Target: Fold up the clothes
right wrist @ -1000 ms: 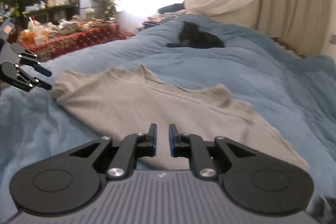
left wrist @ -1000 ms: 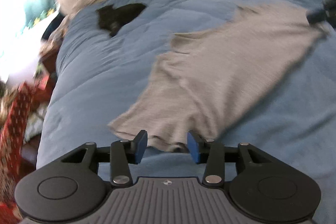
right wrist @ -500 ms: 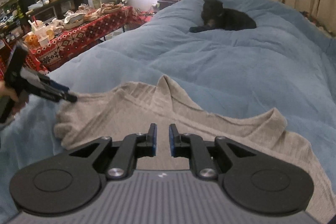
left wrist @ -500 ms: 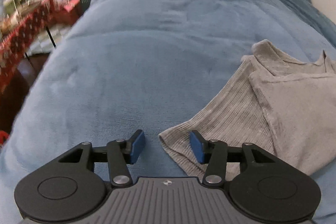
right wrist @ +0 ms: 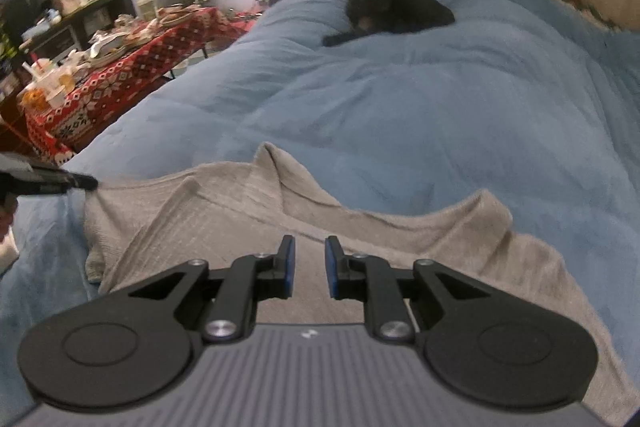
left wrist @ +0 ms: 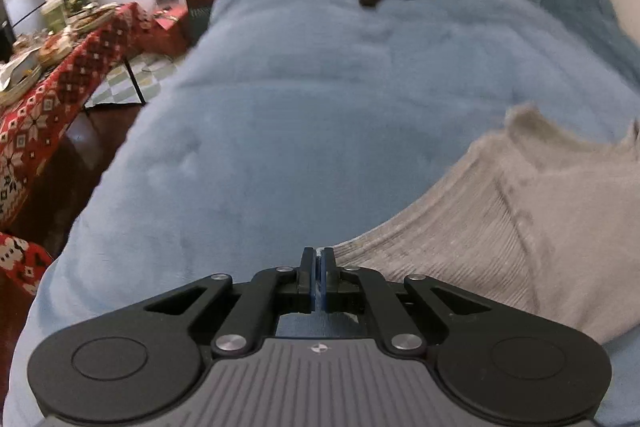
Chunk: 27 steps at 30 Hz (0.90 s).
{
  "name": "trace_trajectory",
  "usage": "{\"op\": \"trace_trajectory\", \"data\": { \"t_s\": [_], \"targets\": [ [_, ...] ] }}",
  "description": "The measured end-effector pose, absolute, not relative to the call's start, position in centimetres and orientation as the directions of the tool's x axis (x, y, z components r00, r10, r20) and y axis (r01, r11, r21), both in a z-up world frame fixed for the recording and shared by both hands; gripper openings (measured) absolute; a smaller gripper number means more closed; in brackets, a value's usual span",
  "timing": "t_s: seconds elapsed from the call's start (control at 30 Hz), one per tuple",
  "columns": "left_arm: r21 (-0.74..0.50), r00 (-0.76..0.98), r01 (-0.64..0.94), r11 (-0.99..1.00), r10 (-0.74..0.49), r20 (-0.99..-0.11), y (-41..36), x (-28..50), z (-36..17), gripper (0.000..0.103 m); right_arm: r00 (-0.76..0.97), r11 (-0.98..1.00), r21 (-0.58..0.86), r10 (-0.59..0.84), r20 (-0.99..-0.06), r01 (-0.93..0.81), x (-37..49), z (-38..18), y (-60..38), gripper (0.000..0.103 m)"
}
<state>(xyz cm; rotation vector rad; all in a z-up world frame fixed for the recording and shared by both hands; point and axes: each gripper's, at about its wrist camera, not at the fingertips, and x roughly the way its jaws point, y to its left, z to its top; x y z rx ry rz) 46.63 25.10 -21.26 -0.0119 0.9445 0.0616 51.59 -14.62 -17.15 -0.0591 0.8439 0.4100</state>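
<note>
- While the grey ribbed top (right wrist: 224, 223) lies spread on the blue bed cover (left wrist: 304, 115), both claws hang over its near edge, pointing down at a slant.
- Left claw (left wrist: 319, 269): its two blue pads are pressed together at the top's left corner. Whether a bit of fabric is pinched between them I cannot tell; the cloth edge sits just beside the tips.
- From the other side, the same claw (right wrist: 78, 182) shows as a dark tip touching the top's far left corner.
- Right claw (right wrist: 310, 263): its jaws are opening, a clear gap between the blue pads, and they press on nothing. Grey fabric lies below the gap.
- One layer of the top is folded over another, with a diagonal edge running across it and two peaks of cloth standing up along the far side.
- A black cat (right wrist: 392, 11) lies farther up the bed, well apart from the top.
- A table with a red patterned cloth (right wrist: 120, 75), crowded with dishes, stands beside the bed.
</note>
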Motion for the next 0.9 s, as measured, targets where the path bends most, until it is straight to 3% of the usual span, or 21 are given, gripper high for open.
{"op": "trace_trajectory", "data": {
  "t_s": [0.3,0.4,0.53,0.6,0.67,0.8,0.9],
  "targets": [
    [0.075,0.550,-0.045,0.996,0.088,-0.831,24.3,47.7,-20.8,0.012,0.605,0.960,0.124,0.255,-0.754,-0.250,49.3,-18.3,-19.1,0.024],
    [0.171,0.552,0.028,0.985,0.128,-0.824,23.1,47.3,-19.3,0.013,0.623,0.976,0.106,0.204,-0.755,-0.191,49.0,-17.9,-21.1,0.025],
    [0.257,0.556,0.057,0.965,0.183,-0.810,22.2,47.1,-18.0,0.026,0.648,0.993,0.067,0.112,-0.754,-0.094,49.7,-17.8,-24.0,0.027],
    [0.266,0.567,0.035,0.963,0.200,-0.799,22.1,47.1,-17.3,0.026,0.649,0.998,0.045,0.065,-0.758,-0.049,50.3,-18.0,-25.2,0.027],
    [0.175,0.599,0.000,0.985,0.140,-0.788,21.8,47.4,-16.2,0.024,0.645,0.999,0.036,0.037,-0.764,-0.015,50.9,-18.4,-26.3,0.028],
    [-0.118,0.641,0.078,0.990,-0.141,-0.755,19.7,48.9,-15.4,0.026,0.639,0.998,0.044,0.004,-0.769,0.048,51.6,-19.5,-27.9,0.030],
    [-0.145,0.616,0.124,0.982,-0.191,-0.764,17.4,50.7,-16.8,0.026,0.632,0.995,0.042,-0.024,-0.775,0.089,52.1,-20.2,-28.4,0.030]
  ]
}}
